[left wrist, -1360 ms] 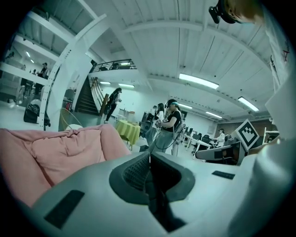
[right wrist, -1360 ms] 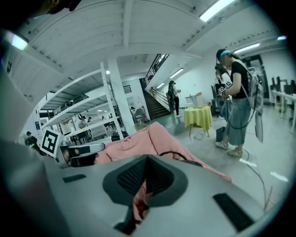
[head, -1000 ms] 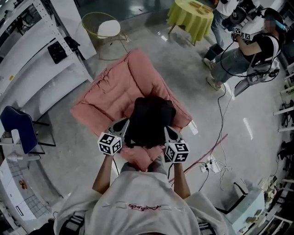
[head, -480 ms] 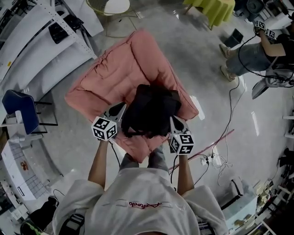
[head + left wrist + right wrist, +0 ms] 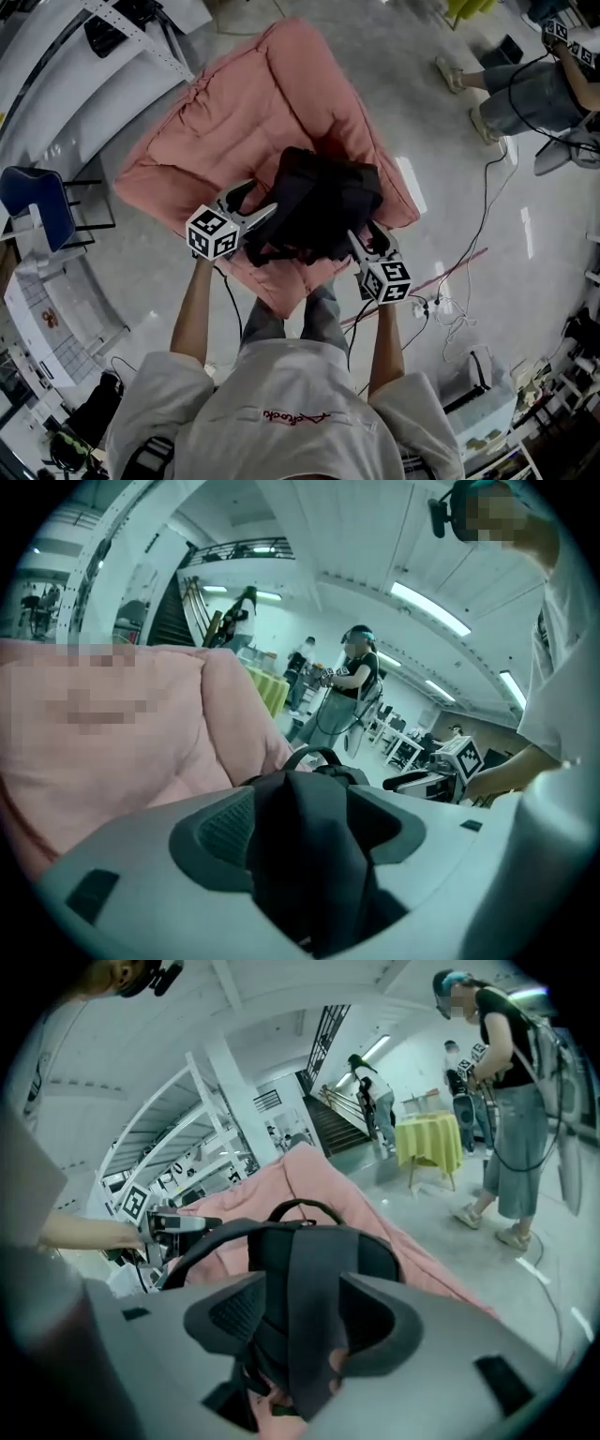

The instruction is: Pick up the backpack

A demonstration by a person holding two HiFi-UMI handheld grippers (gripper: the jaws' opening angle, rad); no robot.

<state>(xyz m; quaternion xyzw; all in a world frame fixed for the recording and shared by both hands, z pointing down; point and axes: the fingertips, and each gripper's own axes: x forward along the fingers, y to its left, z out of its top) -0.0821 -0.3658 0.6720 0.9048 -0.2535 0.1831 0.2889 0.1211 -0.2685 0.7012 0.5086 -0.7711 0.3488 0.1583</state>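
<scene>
The black backpack (image 5: pixel 323 211) lies on the front of the pink sofa (image 5: pixel 234 112), its back panel and top handle (image 5: pixel 302 1207) facing me. My left gripper (image 5: pixel 255 204) is at its left side and my right gripper (image 5: pixel 367 239) at its right. Both have just been opening. In the left gripper view a black shoulder strap (image 5: pixel 305 855) hangs loosely between the spread jaws of the left gripper (image 5: pixel 309 827). In the right gripper view the other strap (image 5: pixel 314 1269) runs between the wide jaws of the right gripper (image 5: pixel 300 1321), with the pads apart from it.
A blue chair (image 5: pixel 33 202) and white shelving (image 5: pixel 84 84) stand to the left of the sofa. Cables and a power strip (image 5: pixel 436 305) lie on the floor at the right. Another person (image 5: pixel 544 84) stands at the upper right, near a yellow-covered table (image 5: pixel 427 1143).
Both grippers have come down with the backpack onto the sofa's front. Their jaws, shut on the straps before, now stand spread with the straps loose between them.
</scene>
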